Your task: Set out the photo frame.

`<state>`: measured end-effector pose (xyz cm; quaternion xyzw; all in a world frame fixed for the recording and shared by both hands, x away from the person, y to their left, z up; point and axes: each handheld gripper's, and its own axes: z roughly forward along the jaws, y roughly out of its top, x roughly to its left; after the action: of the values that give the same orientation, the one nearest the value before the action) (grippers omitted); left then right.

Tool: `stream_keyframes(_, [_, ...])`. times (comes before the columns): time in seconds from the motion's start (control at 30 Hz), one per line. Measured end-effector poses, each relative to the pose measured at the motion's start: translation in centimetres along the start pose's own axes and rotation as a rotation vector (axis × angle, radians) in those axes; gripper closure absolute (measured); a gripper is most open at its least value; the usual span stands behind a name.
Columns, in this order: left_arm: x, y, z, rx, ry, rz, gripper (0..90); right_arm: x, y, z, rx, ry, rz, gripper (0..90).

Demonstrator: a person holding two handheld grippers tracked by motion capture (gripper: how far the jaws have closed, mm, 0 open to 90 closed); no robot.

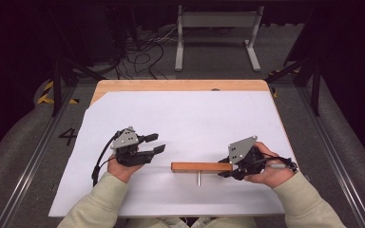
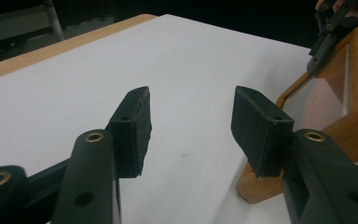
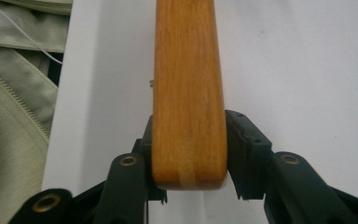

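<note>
From the high view I had the wooden piece (image 1: 200, 166) lying on the white sheet (image 1: 190, 118) near the table's front edge, running left to right, with a thin metal pin (image 1: 198, 179) sticking out of its near side. My right gripper (image 1: 227, 172) met it at its right end, held by my right hand (image 1: 271, 168).

In the right gripper view I saw the wooden piece (image 3: 189, 93) running straight away from the camera, its rounded near end seated between the two jaws. Both pads pressed flat against its sides, so the jaws were clamped on the wood.

My left gripper (image 1: 155, 143) sat apart from the piece, just beyond its left end and a little farther back on the sheet, gripped by my left hand (image 1: 121, 166), its jaws pointing right.

In the left gripper view the jaws stood wide, with bare white sheet (image 2: 186, 74) between the pads (image 2: 133, 128). The wooden piece (image 2: 354, 93) lay off to the right of the right-hand jaw, outside the gap. The other gripper (image 2: 324, 35) was holding its far end.
</note>
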<state>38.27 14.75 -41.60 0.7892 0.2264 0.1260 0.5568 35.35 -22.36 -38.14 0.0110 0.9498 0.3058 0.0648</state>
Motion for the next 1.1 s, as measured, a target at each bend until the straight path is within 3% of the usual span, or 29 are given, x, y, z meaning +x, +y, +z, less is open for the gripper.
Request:
stream_keyframes(0.17, [0.1, 0.0, 0.1, 0.000, -0.001, 0.003, 47.5, 0.6, -0.1, 0.2, -0.009, 0.007, 0.016, 50.6])
stream_keyframes(0.33, [0.0, 0.0, 0.1, -0.002, -0.002, 0.003, 47.1, 0.5, -0.8, -0.1, -0.033, -0.022, 0.085, 41.5])
stream_keyframes(0.6, [0.2, -0.2, -0.1, 0.003, 0.003, 0.006, 47.3, 0.9, -2.2, -0.7, -0.072, -0.055, 0.147, 41.0])
stream_keyframes(0.7, [0.3, -0.2, -0.3, 0.000, 0.003, -0.010, 47.2, 1.1, -2.9, -0.9, -0.083, -0.074, 0.174, 40.6])
stream_keyframes(0.8, [0.4, -0.2, -0.3, -0.004, 0.003, -0.012, 47.2, 1.5, -3.8, -1.2, -0.117, -0.094, 0.223, 38.6])
stream_keyframes(1.1, [0.3, -0.2, -0.1, -0.004, 0.008, -0.008, 47.2, 2.1, -5.7, -1.4, -0.127, -0.123, 0.290, 42.6])
